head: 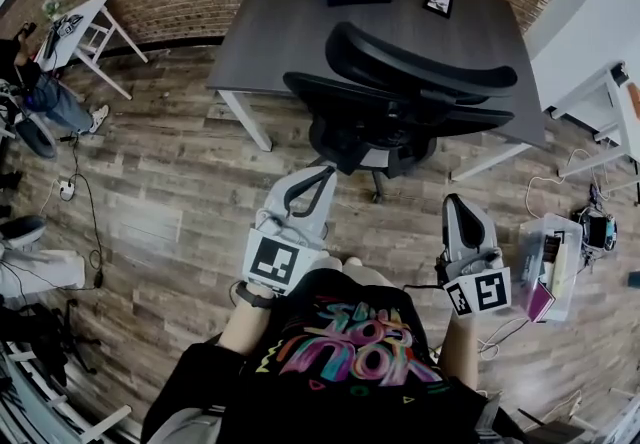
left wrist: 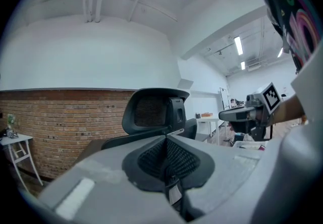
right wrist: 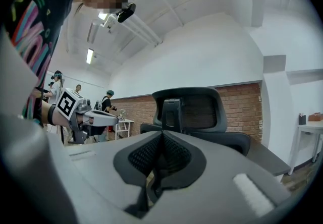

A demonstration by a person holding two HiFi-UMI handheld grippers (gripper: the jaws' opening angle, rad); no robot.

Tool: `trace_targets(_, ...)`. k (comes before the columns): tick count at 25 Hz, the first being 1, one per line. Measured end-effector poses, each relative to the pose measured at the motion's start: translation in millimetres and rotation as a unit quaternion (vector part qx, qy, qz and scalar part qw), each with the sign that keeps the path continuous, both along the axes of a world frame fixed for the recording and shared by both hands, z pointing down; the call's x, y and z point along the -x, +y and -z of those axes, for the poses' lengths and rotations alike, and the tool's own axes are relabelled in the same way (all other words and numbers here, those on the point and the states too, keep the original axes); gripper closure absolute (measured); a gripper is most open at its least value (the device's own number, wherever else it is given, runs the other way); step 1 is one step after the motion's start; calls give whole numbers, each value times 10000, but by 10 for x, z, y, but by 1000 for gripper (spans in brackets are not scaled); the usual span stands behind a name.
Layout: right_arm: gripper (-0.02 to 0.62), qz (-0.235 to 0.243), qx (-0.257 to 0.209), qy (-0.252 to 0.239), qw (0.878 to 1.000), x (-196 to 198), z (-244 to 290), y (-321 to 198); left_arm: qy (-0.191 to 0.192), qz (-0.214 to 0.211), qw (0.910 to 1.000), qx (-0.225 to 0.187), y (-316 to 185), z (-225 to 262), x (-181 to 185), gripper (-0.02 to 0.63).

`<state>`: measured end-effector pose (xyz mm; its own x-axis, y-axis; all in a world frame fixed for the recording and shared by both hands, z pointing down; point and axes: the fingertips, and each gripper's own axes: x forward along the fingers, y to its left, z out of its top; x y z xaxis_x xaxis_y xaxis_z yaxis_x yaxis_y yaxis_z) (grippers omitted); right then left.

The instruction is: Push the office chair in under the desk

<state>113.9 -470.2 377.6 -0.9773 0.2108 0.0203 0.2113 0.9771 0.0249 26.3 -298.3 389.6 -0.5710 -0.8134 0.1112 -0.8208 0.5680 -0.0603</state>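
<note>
1. The office chair [head: 400, 102] is standing at the near edge of the worktop [head: 290, 22] with its back turned to the person. Its seat seems to be sitting mostly out in front of that edge, though the steep head view is making this hard to settle.
2. The left gripper [head: 318, 182] and right gripper [head: 458, 207] are hovering close to the person, short of the chair and touching nothing.
3. In both gripper views, each gripper is showing its jaws pressed together with nothing between them, and the headrest [right wrist: 194, 109] is looming ahead.
4. This is looking like the approach. If the seat is indeed out, the next move is calling for both closed grippers against the backrest [head: 440, 117], pushing evenly so the chair rolls straight under.
</note>
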Motion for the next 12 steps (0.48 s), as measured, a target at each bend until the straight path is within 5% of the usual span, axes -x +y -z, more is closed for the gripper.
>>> trace_targets(12,597,19,178,27,9998,-42,-10,1,-7,-1,10000,31,-14,-58,-95,606)
